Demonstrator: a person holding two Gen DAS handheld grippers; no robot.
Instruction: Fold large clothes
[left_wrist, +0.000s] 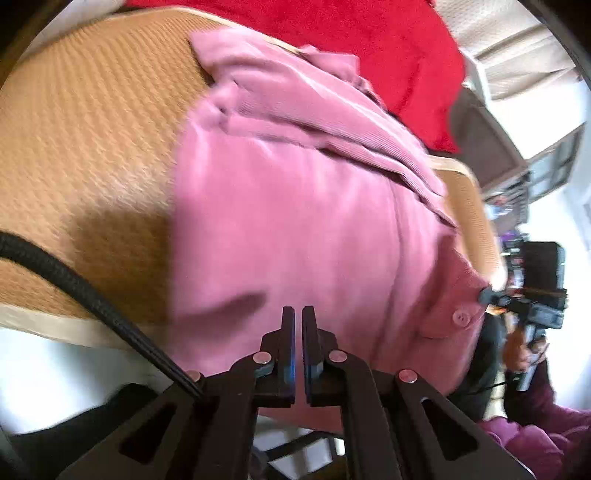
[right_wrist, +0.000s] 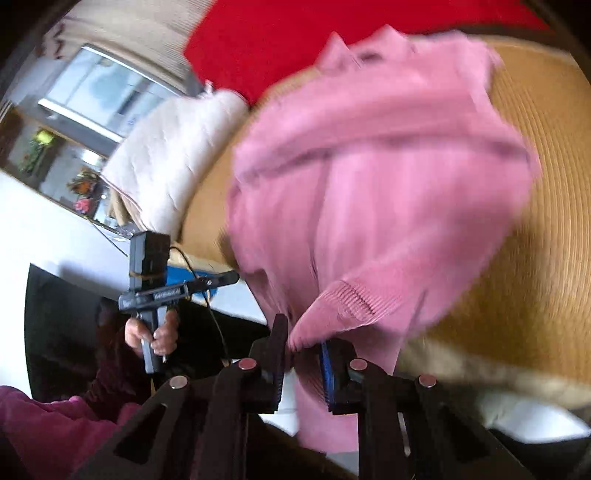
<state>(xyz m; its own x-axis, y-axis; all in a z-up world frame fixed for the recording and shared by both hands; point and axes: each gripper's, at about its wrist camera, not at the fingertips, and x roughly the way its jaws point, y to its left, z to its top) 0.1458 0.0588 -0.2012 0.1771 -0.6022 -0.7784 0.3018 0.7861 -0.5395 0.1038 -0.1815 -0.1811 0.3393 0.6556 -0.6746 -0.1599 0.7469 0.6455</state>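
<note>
A pink knitted garment (left_wrist: 295, 192) lies bunched on an orange woven mat (left_wrist: 92, 129), its near edge raised off the mat. My left gripper (left_wrist: 298, 314) is shut at that near edge, with pink cloth in the thin slit between its fingers. In the right wrist view the same garment (right_wrist: 369, 184) hangs blurred, and my right gripper (right_wrist: 303, 349) is shut on its ribbed hem (right_wrist: 343, 302). The left gripper (right_wrist: 231, 278) reaches the garment's left edge there. In the left wrist view the right gripper (left_wrist: 485, 295) meets the garment's right corner, beside a button (left_wrist: 461, 317).
A red cloth (left_wrist: 369, 55) lies beyond the mat. A white quilted blanket (right_wrist: 173, 155) sits at the mat's left end below a window (right_wrist: 103, 88). A black braided cable (left_wrist: 74, 280) crosses the mat. A person's hand (right_wrist: 155, 332) holds the left gripper's handle.
</note>
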